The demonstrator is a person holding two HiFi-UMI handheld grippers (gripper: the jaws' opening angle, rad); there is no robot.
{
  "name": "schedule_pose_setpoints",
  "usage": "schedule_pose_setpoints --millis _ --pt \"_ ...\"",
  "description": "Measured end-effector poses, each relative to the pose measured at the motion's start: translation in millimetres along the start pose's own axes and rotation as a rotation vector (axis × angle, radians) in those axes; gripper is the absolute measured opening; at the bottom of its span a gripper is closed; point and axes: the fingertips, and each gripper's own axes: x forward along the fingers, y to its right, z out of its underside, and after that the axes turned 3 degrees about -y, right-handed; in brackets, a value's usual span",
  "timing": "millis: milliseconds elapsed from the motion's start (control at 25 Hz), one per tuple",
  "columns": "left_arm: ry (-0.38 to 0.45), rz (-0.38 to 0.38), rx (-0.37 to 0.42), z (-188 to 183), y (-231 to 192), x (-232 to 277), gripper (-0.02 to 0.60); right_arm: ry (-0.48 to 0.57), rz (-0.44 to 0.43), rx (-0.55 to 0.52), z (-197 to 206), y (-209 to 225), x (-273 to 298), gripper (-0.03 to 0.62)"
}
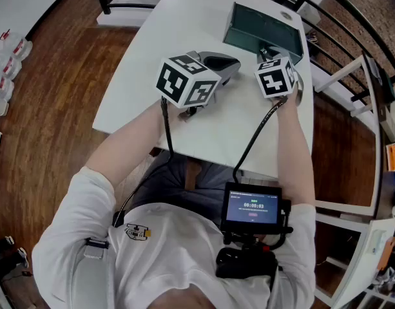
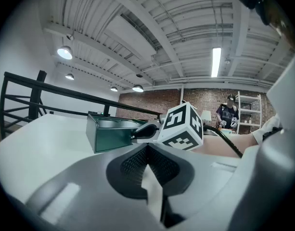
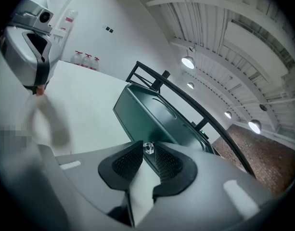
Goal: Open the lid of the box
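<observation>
A dark green box (image 1: 264,29) with its lid down stands at the far right of the white table (image 1: 184,24). My right gripper (image 1: 268,51) reaches the box's near edge. In the right gripper view the box (image 3: 152,114) fills the middle, and the right gripper (image 3: 148,149) is shut on a small clear knob (image 3: 148,147) at the lid's front edge. My left gripper (image 1: 227,65) rests to the left of the box, apart from it. In its own view the left gripper (image 2: 147,147) is shut with nothing in it, and the box (image 2: 109,133) lies ahead.
A black railing (image 1: 352,18) runs behind the table and a white frame (image 1: 352,76) stands off its right edge. Wood floor (image 1: 49,108) lies to the left, with bottles (image 1: 5,50) by the wall. A person (image 2: 229,113) stands far off by a shelf.
</observation>
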Motion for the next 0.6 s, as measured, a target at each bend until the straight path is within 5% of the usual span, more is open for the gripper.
schedule_pose_setpoints --millis 600 --pt "0.045 -0.022 0.015 -1.2 4.6 -15.0 0.000 0.007 -0.023 -0.068 20.4 -32.7 -57.2 0.064"
